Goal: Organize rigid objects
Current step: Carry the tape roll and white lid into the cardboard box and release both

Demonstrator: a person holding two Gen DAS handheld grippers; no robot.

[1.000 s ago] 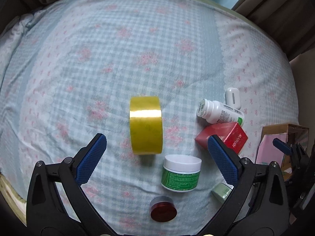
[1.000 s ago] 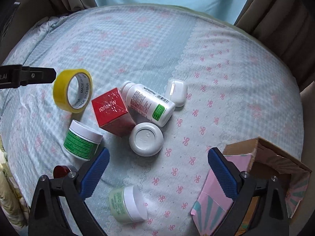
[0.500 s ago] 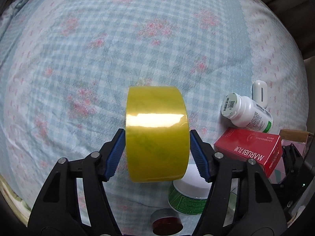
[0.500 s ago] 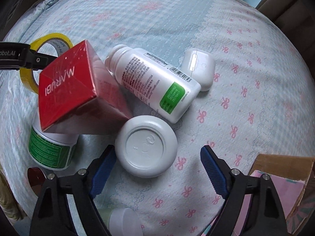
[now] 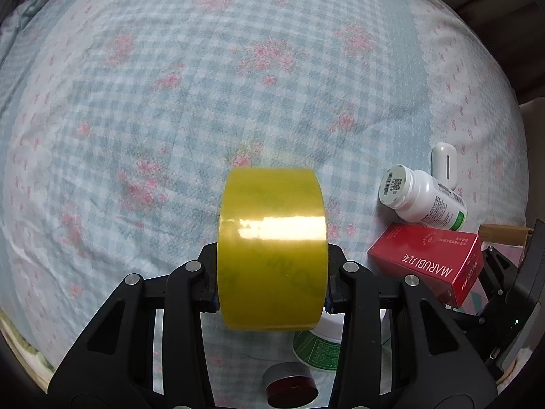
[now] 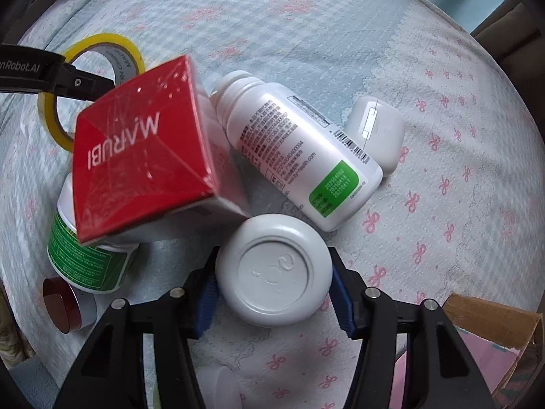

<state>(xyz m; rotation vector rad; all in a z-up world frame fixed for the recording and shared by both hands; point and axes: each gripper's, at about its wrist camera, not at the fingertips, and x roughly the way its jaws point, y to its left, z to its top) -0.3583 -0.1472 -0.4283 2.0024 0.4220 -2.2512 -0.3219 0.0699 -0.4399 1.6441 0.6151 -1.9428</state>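
My left gripper (image 5: 271,286) is shut on a yellow tape roll (image 5: 272,238), its pads pressed on the roll's two flat sides. The roll stands on edge over the checked bedspread (image 5: 204,85). In the right wrist view the same tape roll (image 6: 102,39) shows at the upper left, with a left finger (image 6: 58,75) across it. My right gripper (image 6: 272,293) has its jaws closing around a white round jar (image 6: 274,269), and the blue pads touch the jar's sides. The jar sits lid up on the bed, just below a lying white pill bottle (image 6: 296,150).
A red MARUBI box (image 6: 143,150) leans on a green-labelled jar (image 6: 85,255), beside a dark red lidded pot (image 6: 63,306). A white earbud case (image 6: 374,129) lies by the bottle. An open cardboard box (image 6: 494,341) is at lower right, and a pale small jar (image 6: 218,388) at the bottom edge.
Both grippers came down and closed. The left jaws went from wide open to gripping the tape roll. The right jaws narrowed from wide open onto the white round jar.
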